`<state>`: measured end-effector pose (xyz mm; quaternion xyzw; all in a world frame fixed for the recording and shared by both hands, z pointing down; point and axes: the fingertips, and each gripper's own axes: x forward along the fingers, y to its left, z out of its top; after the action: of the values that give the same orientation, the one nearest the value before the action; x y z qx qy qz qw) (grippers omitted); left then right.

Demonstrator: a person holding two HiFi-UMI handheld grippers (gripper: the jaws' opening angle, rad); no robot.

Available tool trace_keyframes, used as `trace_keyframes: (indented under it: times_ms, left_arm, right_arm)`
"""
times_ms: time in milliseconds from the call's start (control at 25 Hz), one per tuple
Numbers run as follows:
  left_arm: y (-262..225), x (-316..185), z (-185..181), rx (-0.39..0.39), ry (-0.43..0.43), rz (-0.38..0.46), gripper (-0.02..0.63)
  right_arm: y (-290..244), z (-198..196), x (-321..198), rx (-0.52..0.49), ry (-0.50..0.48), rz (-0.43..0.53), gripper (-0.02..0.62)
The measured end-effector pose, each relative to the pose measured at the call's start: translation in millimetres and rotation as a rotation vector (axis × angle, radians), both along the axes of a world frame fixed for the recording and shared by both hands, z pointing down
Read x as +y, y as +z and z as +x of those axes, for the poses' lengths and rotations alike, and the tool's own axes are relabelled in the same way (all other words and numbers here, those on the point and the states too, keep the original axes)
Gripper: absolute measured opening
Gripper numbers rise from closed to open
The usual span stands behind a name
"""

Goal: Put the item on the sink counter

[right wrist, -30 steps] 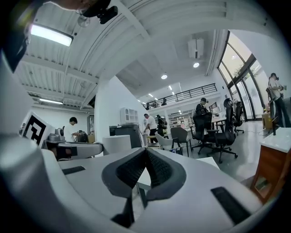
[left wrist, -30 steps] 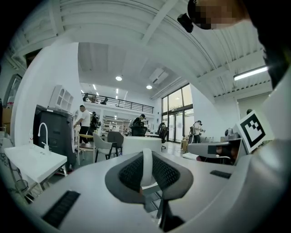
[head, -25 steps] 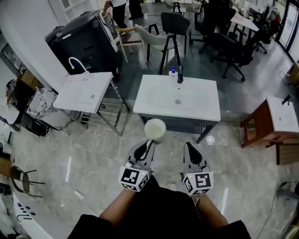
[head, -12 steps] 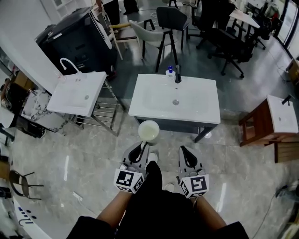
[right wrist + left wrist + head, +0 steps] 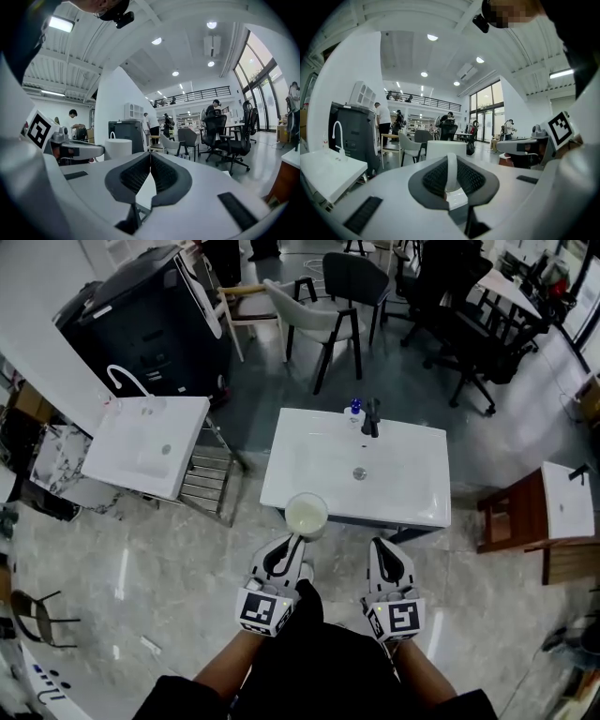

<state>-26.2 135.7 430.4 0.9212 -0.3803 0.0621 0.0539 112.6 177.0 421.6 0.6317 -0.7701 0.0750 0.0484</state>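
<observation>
A white cup (image 5: 306,516) hangs by its handle from my left gripper (image 5: 292,542), which is shut on that handle. In the head view the cup sits over the front left edge of the white sink counter (image 5: 412,498). In the left gripper view the handle (image 5: 451,169) stands upright between the dark pads, with the cup body (image 5: 440,149) behind it. My right gripper (image 5: 382,547) is beside the left one, shut and empty, its pads (image 5: 161,176) meeting. From the right gripper view the cup (image 5: 118,148) shows at the left.
A black faucet (image 5: 372,418) and a blue-capped bottle (image 5: 353,411) stand at the counter's back edge. A second white sink (image 5: 145,443) on a metal frame is to the left, a black cabinet (image 5: 141,324) behind it. Chairs stand beyond; a wooden stand (image 5: 544,512) is on the right.
Both grippers and the cup have come forward to the sink counter. The cup was over the floor in front of it and now overlaps its front edge.
</observation>
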Motion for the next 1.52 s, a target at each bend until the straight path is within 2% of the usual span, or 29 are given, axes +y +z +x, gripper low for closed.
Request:
trace_keyframes:
  times_ms: [280,720,880,1040,1240,1520]
  left_arm:
    - [0.6,-77.5,-2.6,-0.016,0.065,-0.016,0.046]
    - [21.1,-182.9,-27.7,0.009,0.08,-0.034,0.046]
    - [29.6,-219.1,-30.3,0.037,0.072,-0.078,0.046]
    - [33.5,-250.9,-34.0,0.028,0.037,-0.054,0.046]
    - [55.3,-297.7,-36.1,0.011,-0.019,-0.044,0.046]
    - [82.6,-355.5,-19.0,-0.013,-0.04,-0.003,0.046]
  right_arm:
    - [1.0,-2.5,-85.4,0.024,0.039,-0.051,0.029]
    - [11.4,-21.4,-182.5,0.035,0.1,-0.083,0.029]
    - [18.0,-19.7,-204.2,0.024,0.119,-0.096,0.029]
    - [24.9,-20.0,-226.4,0.04,0.104,-0.123,0.029]
    - [42.3,-21.9,-265.4,0.047,0.068,-0.106,0.029]
    - [56.8,-26.7,-336.6,-0.008,-0.016,-0.097,0.029]
